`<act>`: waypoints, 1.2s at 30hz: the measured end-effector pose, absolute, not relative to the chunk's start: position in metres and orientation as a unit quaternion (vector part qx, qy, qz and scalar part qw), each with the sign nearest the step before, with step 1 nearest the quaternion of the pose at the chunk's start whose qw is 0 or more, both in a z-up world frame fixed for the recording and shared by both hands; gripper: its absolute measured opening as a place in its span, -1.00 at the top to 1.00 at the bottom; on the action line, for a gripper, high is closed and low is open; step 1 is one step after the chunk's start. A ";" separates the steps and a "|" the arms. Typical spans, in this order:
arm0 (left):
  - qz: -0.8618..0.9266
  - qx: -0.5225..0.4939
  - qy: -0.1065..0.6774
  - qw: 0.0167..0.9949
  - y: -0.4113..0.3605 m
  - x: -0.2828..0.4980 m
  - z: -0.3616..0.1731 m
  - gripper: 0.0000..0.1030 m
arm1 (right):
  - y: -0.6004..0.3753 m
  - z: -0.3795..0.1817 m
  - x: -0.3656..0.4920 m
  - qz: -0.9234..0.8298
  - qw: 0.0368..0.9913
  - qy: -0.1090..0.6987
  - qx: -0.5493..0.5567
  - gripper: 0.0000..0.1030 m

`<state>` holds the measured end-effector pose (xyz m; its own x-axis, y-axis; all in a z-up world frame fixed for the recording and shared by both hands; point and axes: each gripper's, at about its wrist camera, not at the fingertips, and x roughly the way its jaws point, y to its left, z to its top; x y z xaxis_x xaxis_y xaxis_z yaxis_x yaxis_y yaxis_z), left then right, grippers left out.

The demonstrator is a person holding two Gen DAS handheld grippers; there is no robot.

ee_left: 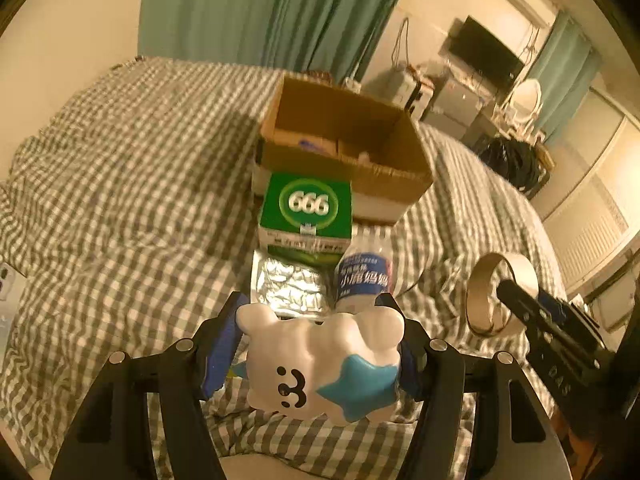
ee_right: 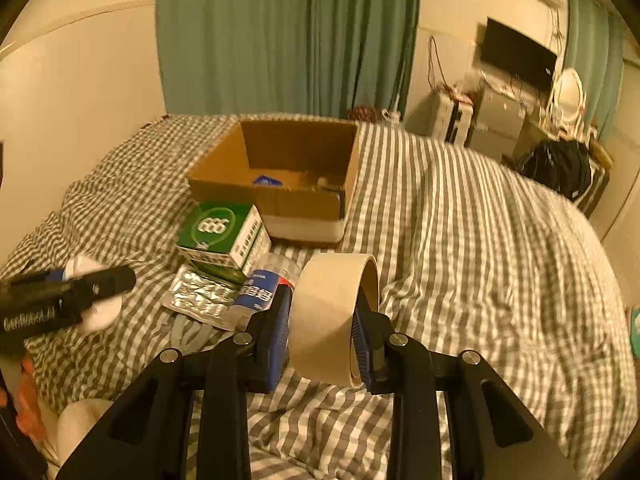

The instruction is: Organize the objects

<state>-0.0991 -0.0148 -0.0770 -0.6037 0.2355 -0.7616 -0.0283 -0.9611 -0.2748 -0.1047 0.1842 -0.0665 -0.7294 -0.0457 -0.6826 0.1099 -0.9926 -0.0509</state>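
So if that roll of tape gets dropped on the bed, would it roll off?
The roll of tape is a hollow ring, so on its edge it could roll, though the rumpled checked bedcover would probably stop it. It looks light and stiff: the right gripper clamps its flat sides without visibly squashing it. Landing flat, it should stay put.

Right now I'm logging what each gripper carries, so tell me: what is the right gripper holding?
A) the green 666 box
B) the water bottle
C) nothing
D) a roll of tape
D: in the right wrist view the right gripper is shut on the roll of tape, one finger on each side, while the green 666 box and water bottle lie on the bed.
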 end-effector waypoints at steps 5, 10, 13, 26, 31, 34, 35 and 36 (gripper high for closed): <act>0.903 -0.407 -0.121 0.071 -0.022 -0.092 -0.046 -0.31 | 0.174 -0.030 -0.088 -0.940 0.050 0.073 0.330 0.44; 0.916 -0.378 -0.112 0.068 -0.026 -0.096 -0.015 -0.31 | 0.162 0.007 -0.084 -0.950 0.064 0.094 0.292 0.45; 0.926 -0.357 -0.104 0.068 -0.028 -0.102 0.004 -0.31 | 0.153 0.032 -0.091 -0.955 0.081 0.099 0.268 0.46; 0.940 -0.328 -0.064 0.064 -0.025 -0.218 0.035 -0.31 | 0.134 0.064 -0.199 -0.961 0.122 0.077 0.235 0.46; 0.939 -0.334 -0.046 0.066 -0.014 -0.273 0.008 -0.31 | 0.132 0.031 -0.263 -0.955 0.116 0.065 0.264 0.46; 0.934 -0.347 -0.046 0.073 -0.009 -0.306 -0.019 -0.31 | 0.132 -0.001 -0.298 -0.947 0.111 0.056 0.296 0.46; 0.931 -0.354 -0.041 0.076 -0.007 -0.317 -0.032 -0.31 | 0.134 -0.013 -0.308 -0.944 0.110 0.051 0.306 0.46; 0.929 -0.359 -0.036 0.076 -0.006 -0.322 -0.040 -0.31 | 0.135 -0.027 -0.318 -0.941 0.110 0.045 0.318 0.46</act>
<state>-0.3217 -0.0059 -0.0405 -0.7305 0.1672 -0.6622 -0.1155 -0.9859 -0.1214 -0.3182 0.1354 -0.0265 -0.7732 -0.1780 -0.6087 0.2354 -0.9718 -0.0148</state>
